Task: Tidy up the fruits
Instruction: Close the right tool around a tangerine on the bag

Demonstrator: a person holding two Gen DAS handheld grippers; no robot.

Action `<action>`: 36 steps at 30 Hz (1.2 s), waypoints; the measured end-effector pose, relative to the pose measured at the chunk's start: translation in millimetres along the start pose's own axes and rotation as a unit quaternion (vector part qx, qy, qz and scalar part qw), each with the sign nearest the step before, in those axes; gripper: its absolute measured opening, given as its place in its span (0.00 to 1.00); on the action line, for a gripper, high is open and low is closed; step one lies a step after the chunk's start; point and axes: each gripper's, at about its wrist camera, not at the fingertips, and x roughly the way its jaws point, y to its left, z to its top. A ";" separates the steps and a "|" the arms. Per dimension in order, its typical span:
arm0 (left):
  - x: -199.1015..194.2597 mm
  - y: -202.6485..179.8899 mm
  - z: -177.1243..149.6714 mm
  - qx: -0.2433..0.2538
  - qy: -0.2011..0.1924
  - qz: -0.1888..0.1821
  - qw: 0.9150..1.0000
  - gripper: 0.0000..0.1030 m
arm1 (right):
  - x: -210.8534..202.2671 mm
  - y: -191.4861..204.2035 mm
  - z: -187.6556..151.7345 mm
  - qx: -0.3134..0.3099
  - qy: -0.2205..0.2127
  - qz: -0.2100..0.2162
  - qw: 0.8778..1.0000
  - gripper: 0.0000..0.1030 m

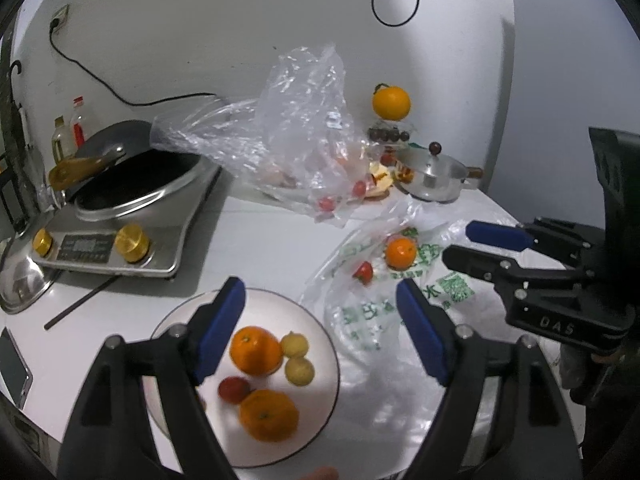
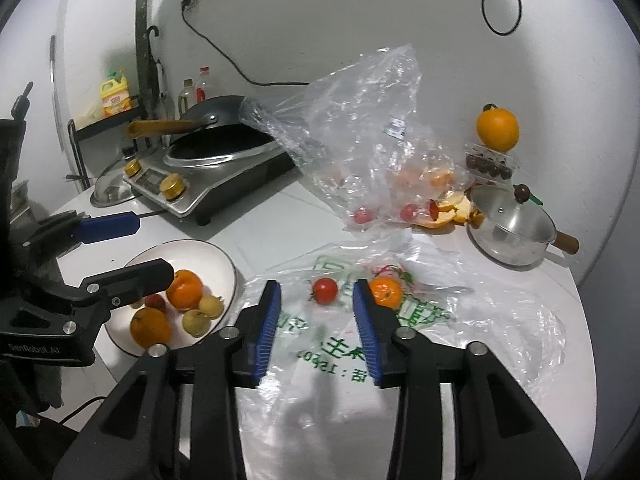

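A white plate (image 1: 329, 344) (image 2: 226, 258) holds two oranges (image 1: 256, 350), two small yellow fruits and a red tomato. My left gripper (image 1: 320, 286) hovers open over the plate's right part, nothing between its fingers. To its right a printed plastic bag (image 2: 320, 364) lies flat with a tangerine (image 2: 385, 291) (image 1: 401, 253) and a cherry tomato (image 2: 325, 290) (image 1: 364, 271) on it. My right gripper (image 2: 317, 286) stands open just short of the tomato, its right finger beside the tangerine, pads touching neither.
A crumpled clear bag (image 2: 360, 120) with several tomatoes stands behind. An orange (image 2: 498, 128) sits on a box at the back right, above a lidded steel pot (image 2: 512, 228) and peel (image 2: 452, 208). An induction cooker with a wok (image 1: 120, 208), a chopstick (image 1: 80, 304) and a phone (image 1: 12, 364) are left.
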 end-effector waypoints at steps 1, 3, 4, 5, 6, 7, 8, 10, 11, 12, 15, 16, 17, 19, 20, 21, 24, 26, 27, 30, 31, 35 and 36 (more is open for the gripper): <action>2.3 -2.5 1.0 0.002 0.001 0.000 1.000 0.77 | 0.7 -4.2 -0.2 0.003 0.000 0.000 1.000 0.43; 8.2 -7.4 3.5 0.006 0.004 0.000 1.000 0.77 | 2.2 -11.7 0.2 0.007 0.000 -0.001 1.000 0.43; 11.8 -9.5 4.9 0.006 0.006 0.000 1.000 0.77 | 3.1 -15.5 0.2 0.009 0.001 -0.001 1.000 0.43; 14.7 -11.1 5.8 0.006 0.008 0.000 1.000 0.77 | 4.0 -19.2 0.2 0.010 0.001 -0.001 1.000 0.43; 17.8 -13.0 6.7 0.007 0.009 0.000 1.000 0.77 | 5.1 -22.2 0.2 0.011 0.002 -0.002 1.000 0.43; 20.5 -14.3 7.5 0.007 0.011 -0.001 1.000 0.77 | 5.6 -24.8 0.0 0.011 0.002 -0.002 1.000 0.43; 23.0 -15.8 8.4 0.007 0.012 -0.001 1.000 0.77 | 7.0 -28.7 -0.1 0.012 0.003 -0.002 1.000 0.43; 29.4 -19.0 10.0 0.007 0.016 -0.002 1.000 0.77 | 9.1 -34.4 0.0 0.013 0.005 -0.003 1.000 0.43; 32.7 -20.7 10.8 0.008 0.018 -0.002 1.000 0.77 | 10.3 -37.4 -0.1 0.013 0.005 -0.003 1.000 0.43; 35.6 -22.1 11.3 0.008 0.019 -0.002 1.000 0.77 | 11.6 -40.2 -0.3 0.014 0.006 -0.003 1.000 0.43; 43.2 -26.9 12.8 0.011 0.025 -0.003 1.000 0.77 | 15.9 -47.3 -0.6 0.017 0.008 -0.004 1.000 0.43; 45.5 -28.5 13.1 0.012 0.026 -0.003 1.000 0.77 | 16.9 -49.3 -0.7 0.018 0.009 -0.004 1.000 0.43; 48.7 -30.3 13.6 0.012 0.028 -0.004 1.000 0.77 | 18.5 -51.5 -0.9 0.019 0.010 -0.004 1.000 0.43; 52.7 -31.6 14.4 0.012 0.031 -0.005 0.999 0.77 | 22.0 -55.3 -1.0 0.020 0.012 -0.003 1.000 0.43; 55.4 -32.5 15.0 0.012 0.032 -0.006 0.999 0.77 | 23.9 -57.4 -0.9 0.021 0.013 -0.003 1.000 0.43; 58.1 -33.3 15.6 0.012 0.033 -0.007 0.999 0.77 | 26.2 -59.5 -0.9 0.022 0.015 -0.003 1.000 0.43; 65.9 -33.9 16.6 0.008 0.037 -0.011 0.999 0.77 | 33.1 -63.7 -0.8 0.024 0.020 -0.003 0.999 0.44; 70.1 -32.7 17.0 0.005 0.038 -0.014 0.999 0.77 | 37.8 -65.7 -0.6 0.025 0.024 -0.002 0.999 0.44; 72.9 -31.9 17.4 0.003 0.039 -0.014 0.999 0.77 | 40.4 -66.7 -0.2 0.025 0.026 -0.002 0.999 0.44; 78.5 -30.1 18.0 0.002 0.042 -0.015 0.999 0.77 | 48.1 -69.1 0.8 0.025 0.030 -0.001 0.999 0.44; 80.9 -29.2 18.3 0.001 0.043 -0.015 0.999 0.77 | 50.7 -70.0 1.3 0.025 0.031 -0.001 0.999 0.44; 90.4 -24.6 19.3 -0.004 0.049 -0.018 0.999 0.77 | 61.6 -74.3 2.8 0.030 0.039 -0.004 0.999 0.44; 91.5 -23.8 19.0 -0.005 0.050 -0.019 0.999 0.77 | 64.7 -75.4 2.9 0.031 0.041 -0.005 0.999 0.44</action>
